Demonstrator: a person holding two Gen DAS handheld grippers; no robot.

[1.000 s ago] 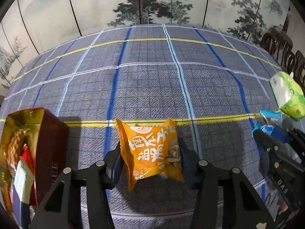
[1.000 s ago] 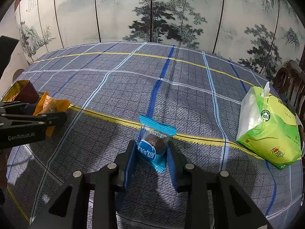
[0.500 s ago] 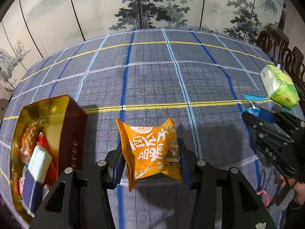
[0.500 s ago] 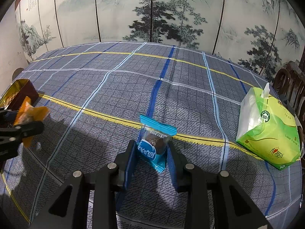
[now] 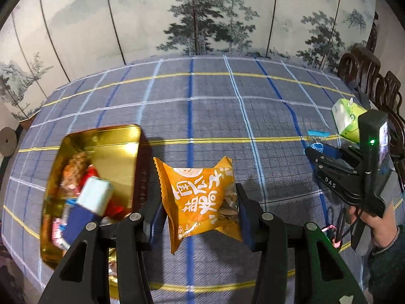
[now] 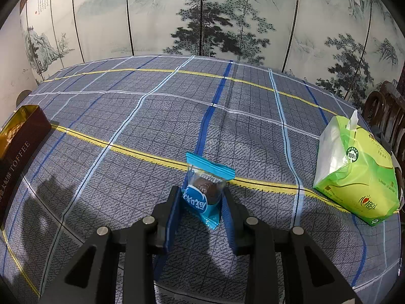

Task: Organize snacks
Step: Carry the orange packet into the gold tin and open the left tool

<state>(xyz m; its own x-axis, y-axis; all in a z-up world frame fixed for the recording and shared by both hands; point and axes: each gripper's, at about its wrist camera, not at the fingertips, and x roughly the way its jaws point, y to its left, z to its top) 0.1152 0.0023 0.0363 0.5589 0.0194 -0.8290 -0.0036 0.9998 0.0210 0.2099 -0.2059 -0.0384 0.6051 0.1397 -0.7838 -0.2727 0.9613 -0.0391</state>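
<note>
My left gripper (image 5: 200, 210) is shut on an orange snack packet (image 5: 200, 197) and holds it in the air just right of an open gold tin (image 5: 126, 149) that holds several wrapped snacks. My right gripper (image 6: 202, 202) is shut on a blue packet with a chocolate biscuit (image 6: 203, 190), low over the tablecloth. The right gripper also shows at the right of the left wrist view (image 5: 316, 152). The tin shows as a dark red box marked TOFFEE at the far left of the right wrist view (image 6: 17, 139).
A green and white tissue pack (image 6: 354, 174) lies at the table's right edge, also in the left wrist view (image 5: 349, 116). Dark wooden chairs (image 5: 367, 76) stand behind it. A painted folding screen (image 6: 202, 20) lines the far side.
My left gripper has risen and moved left with the orange packet, so the tin's inside now shows beside it. It has left the right wrist view. The right gripper has stayed still.
</note>
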